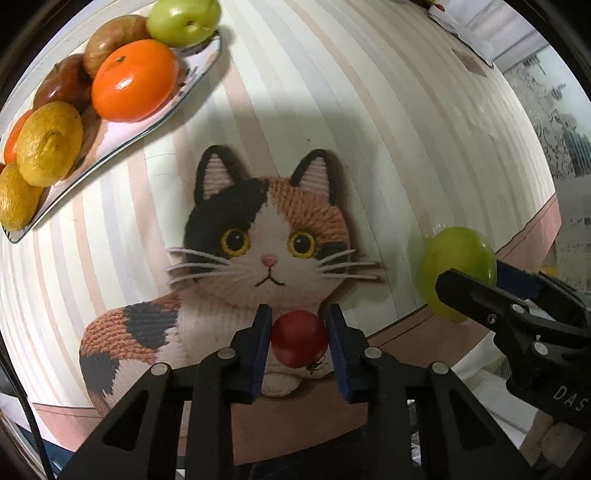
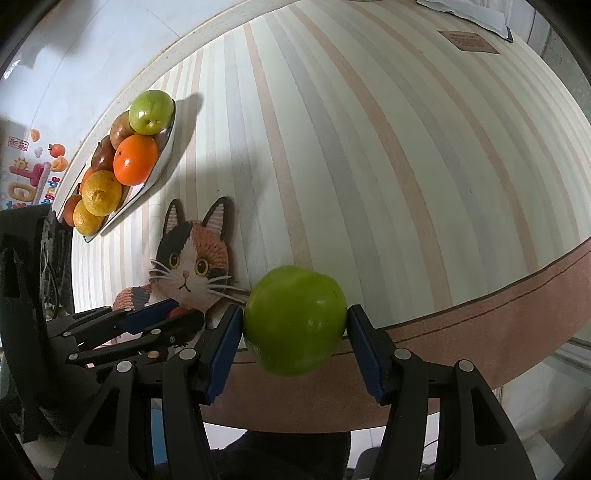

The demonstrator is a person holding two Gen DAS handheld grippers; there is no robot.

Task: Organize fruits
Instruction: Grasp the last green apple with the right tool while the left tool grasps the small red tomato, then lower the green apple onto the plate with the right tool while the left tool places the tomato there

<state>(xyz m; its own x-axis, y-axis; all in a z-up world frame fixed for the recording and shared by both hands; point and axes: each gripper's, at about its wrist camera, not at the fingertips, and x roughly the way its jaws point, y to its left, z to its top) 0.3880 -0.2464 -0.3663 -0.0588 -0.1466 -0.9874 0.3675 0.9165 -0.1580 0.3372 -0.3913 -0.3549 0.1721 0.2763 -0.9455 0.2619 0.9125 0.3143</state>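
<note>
Here, left tongs point(image 1: 299, 317) gripping red fruit point(image 1: 299, 339)

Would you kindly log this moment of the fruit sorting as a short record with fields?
left gripper: shut on the small red fruit, over the cat picture
right gripper: shut on a green fruit, near the table edge
plate: glass, far left on the striped table, not touched by either gripper
on plate: green fruit, orange fruit, yellow citrus, reddish apples
fruit loose on table: none visible
</note>
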